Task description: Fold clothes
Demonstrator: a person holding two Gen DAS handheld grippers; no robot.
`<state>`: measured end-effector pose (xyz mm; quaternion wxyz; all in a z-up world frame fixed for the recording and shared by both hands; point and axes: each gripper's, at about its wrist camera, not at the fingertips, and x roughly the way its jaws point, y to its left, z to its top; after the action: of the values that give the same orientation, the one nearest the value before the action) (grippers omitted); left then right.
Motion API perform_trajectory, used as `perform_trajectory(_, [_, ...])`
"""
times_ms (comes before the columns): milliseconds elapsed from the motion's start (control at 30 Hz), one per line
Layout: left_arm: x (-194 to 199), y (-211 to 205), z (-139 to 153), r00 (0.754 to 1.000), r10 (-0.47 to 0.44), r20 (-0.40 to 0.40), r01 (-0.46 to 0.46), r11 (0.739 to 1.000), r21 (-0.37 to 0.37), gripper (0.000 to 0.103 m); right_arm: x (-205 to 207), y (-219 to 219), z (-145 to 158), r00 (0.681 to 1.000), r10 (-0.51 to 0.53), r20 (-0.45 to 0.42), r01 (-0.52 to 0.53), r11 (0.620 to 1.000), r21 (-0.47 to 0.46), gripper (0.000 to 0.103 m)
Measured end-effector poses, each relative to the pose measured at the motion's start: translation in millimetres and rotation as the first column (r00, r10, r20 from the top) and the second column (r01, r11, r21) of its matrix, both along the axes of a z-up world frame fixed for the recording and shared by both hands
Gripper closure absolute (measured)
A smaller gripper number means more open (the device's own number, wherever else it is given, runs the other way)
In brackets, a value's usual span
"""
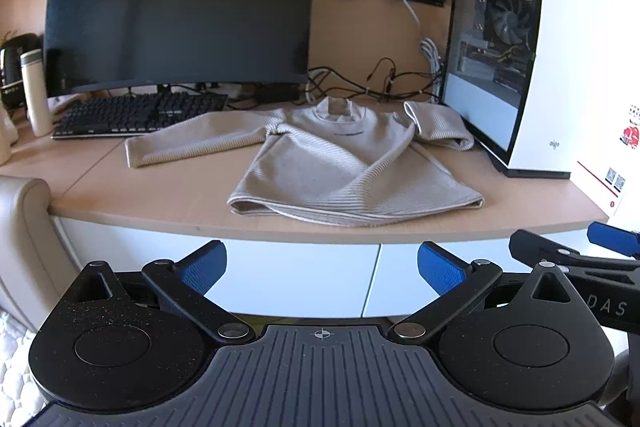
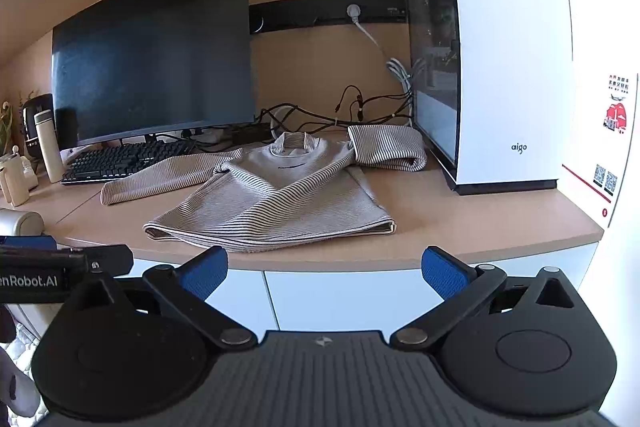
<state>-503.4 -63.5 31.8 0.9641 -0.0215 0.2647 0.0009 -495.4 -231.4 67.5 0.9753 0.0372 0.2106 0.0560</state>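
A beige ribbed sweater (image 1: pixel 320 163) (image 2: pixel 276 187) lies on the wooden desk (image 1: pixel 140 195) (image 2: pixel 480 223), collar toward the back. One sleeve stretches left toward the keyboard; the other is bunched against the white computer case. The hem sits near the desk's front edge, with a diagonal crease across the body. My left gripper (image 1: pixel 322 269) is open, held in front of and below the desk edge, holding nothing. My right gripper (image 2: pixel 324 273) is open too, also short of the desk and empty. Each gripper shows at the edge of the other's view.
A large dark monitor (image 1: pixel 180 3) and black keyboard (image 1: pixel 136 115) stand at the back left. The white computer case (image 1: pixel 540 67) (image 2: pixel 500 67) stands at the right, with cables (image 1: pixel 372 83) behind the sweater. A white bottle (image 1: pixel 36 91) stands far left. White drawer fronts (image 2: pixel 340 295) lie under the desk.
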Motion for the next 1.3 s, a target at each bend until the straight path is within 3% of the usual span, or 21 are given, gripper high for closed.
perform_trajectory(1300, [9,15,-6,0.999,-0.010,-0.040,0.010,1.000,-0.007,0.000,9,16,-6,0.999,0.004,-0.047,-0.003,1.000,0.020,0.000])
